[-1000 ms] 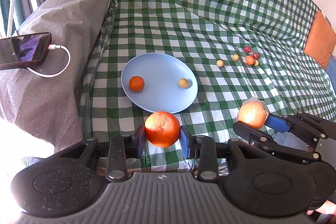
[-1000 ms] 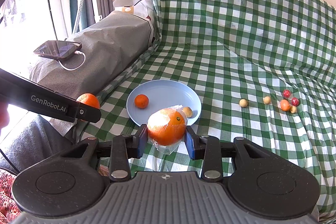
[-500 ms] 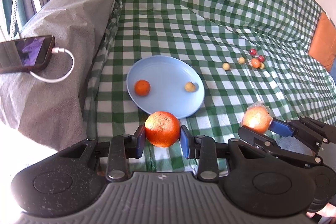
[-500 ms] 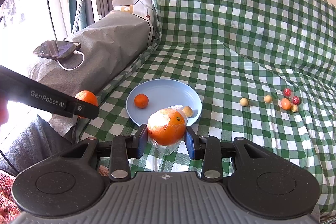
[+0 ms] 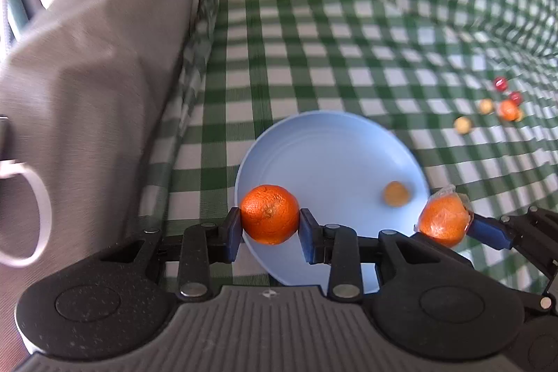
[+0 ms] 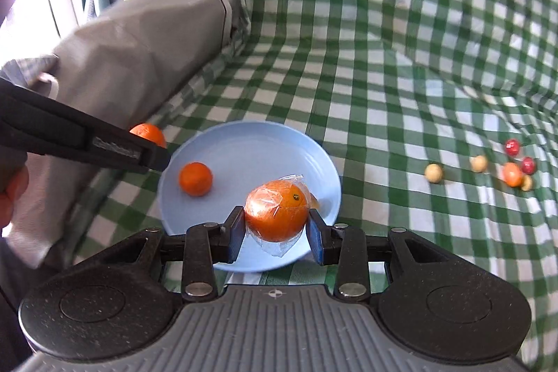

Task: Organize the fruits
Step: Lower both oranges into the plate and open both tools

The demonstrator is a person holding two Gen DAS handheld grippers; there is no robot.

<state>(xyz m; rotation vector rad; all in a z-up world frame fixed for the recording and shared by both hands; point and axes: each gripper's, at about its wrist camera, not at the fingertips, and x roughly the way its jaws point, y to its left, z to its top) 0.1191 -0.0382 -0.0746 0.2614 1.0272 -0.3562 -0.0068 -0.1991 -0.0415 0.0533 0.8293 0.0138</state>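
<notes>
The left gripper [image 5: 270, 220] is clamped on a bare orange [image 5: 270, 218], its two blue pads pressed against the fruit's sides, and it holds the fruit over the near left rim of a light blue plate [image 5: 331, 156]. The right gripper [image 6: 275, 220] is closed in the same way on a plastic-wrapped orange [image 6: 277, 210], the loose film sticking out above and below the pads, and this fruit hangs over the near part of the same plate. In the left wrist view the wrapped orange shows at the plate's right edge. On the plate lie a small mandarin [image 6: 195, 178] toward its left side and a small tan fruit [image 5: 396, 193] toward its right; in the right wrist view the tan one is almost hidden behind the wrapped orange. The plate rests on a green-and-white checked cloth [image 6: 383, 65] beside a grey covered armrest [image 6: 139, 51]. Well apart from the plate, to the right on the cloth, sits a loose group of small fruits [image 6: 512, 173]: two pale round ones, two red ones, an orange one and a yellowish one just beside it.
</notes>
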